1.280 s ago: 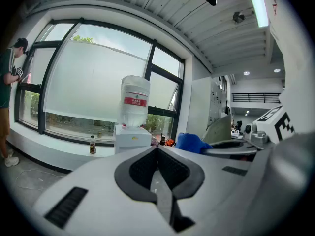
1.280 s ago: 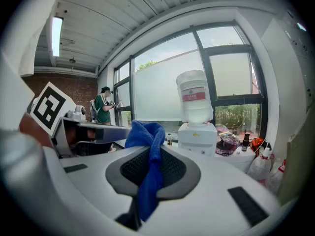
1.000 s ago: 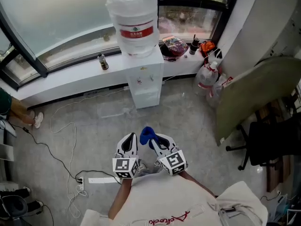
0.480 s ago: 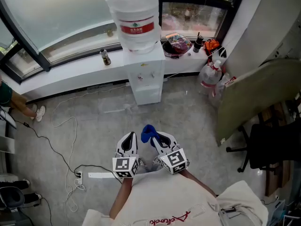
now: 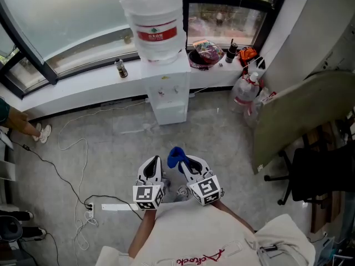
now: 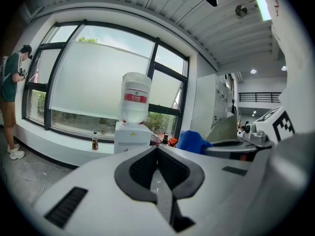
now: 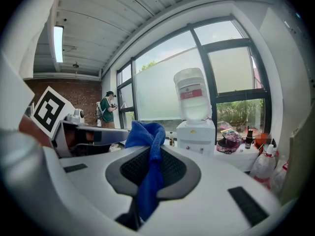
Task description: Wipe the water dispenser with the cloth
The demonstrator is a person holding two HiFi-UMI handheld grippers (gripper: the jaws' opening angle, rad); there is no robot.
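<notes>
A white water dispenser point(image 5: 165, 90) with a clear bottle point(image 5: 153, 21) on top stands against the window ledge, well ahead of both grippers; it also shows in the left gripper view point(image 6: 132, 134) and the right gripper view point(image 7: 196, 133). My right gripper point(image 5: 179, 160) is shut on a blue cloth point(image 5: 175, 155), which hangs between its jaws point(image 7: 149, 168). My left gripper point(image 5: 153, 166) is held beside it, jaws shut with nothing in them. The blue cloth point(image 6: 193, 141) appears to the right in the left gripper view.
White cables and a power strip point(image 5: 117, 208) lie on the grey floor at left. A small bottle point(image 5: 119, 69) and a bowl point(image 5: 206, 54) sit on the ledge. Plastic bottles point(image 5: 244, 96), a tilted board point(image 5: 299, 112) and a black chair point(image 5: 319, 173) stand at right. A person point(image 7: 106, 109) stands far left.
The view has shifted slightly, with the dispenser sitting a little left of where it was. Both grippers keep their pose and the cloth stays held.
</notes>
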